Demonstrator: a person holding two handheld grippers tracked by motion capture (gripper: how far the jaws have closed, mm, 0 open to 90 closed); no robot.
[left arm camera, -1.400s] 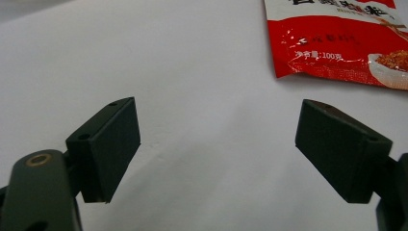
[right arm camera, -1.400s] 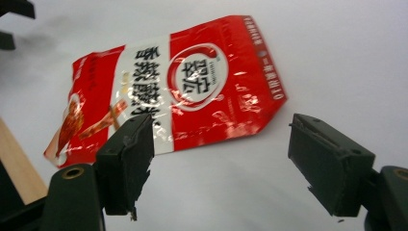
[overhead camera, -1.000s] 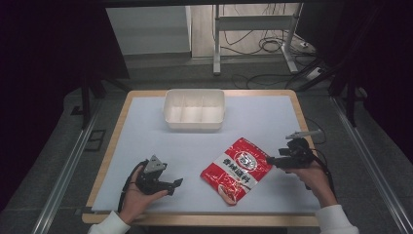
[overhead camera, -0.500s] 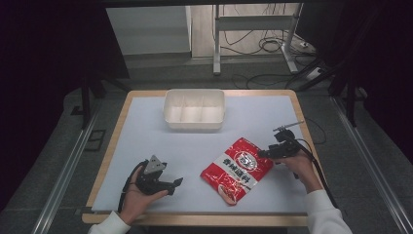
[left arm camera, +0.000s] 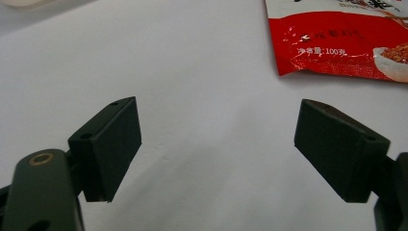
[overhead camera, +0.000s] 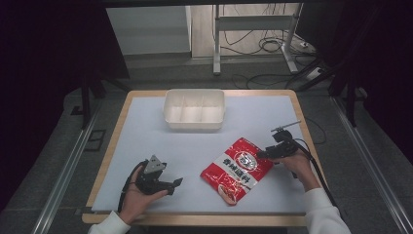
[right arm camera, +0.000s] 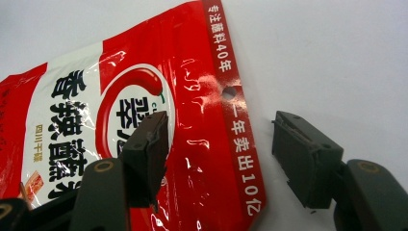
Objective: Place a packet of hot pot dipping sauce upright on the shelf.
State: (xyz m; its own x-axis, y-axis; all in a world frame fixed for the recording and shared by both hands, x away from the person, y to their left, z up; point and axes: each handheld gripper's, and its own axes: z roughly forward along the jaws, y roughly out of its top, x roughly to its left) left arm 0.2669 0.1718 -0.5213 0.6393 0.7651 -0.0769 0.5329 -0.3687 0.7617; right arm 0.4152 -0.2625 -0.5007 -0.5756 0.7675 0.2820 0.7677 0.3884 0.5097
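The table (overhead camera: 146, 126) holds one red snack packet (overhead camera: 237, 169), one white tray (overhead camera: 194, 109) with three compartments, and two grippers, left (overhead camera: 176, 184) and right (overhead camera: 260, 154).

Bare counter (overhead camera: 146, 141) lies open between the left hand-held gripper (overhead camera: 168, 184) and the red packet (overhead camera: 237, 168), its jaws spread over nothing. The white tray (overhead camera: 194, 108) blocks the far middle. The right hand-held gripper (right arm camera: 219, 159) straddles the packet's sealed edge, with bare counter beside it.
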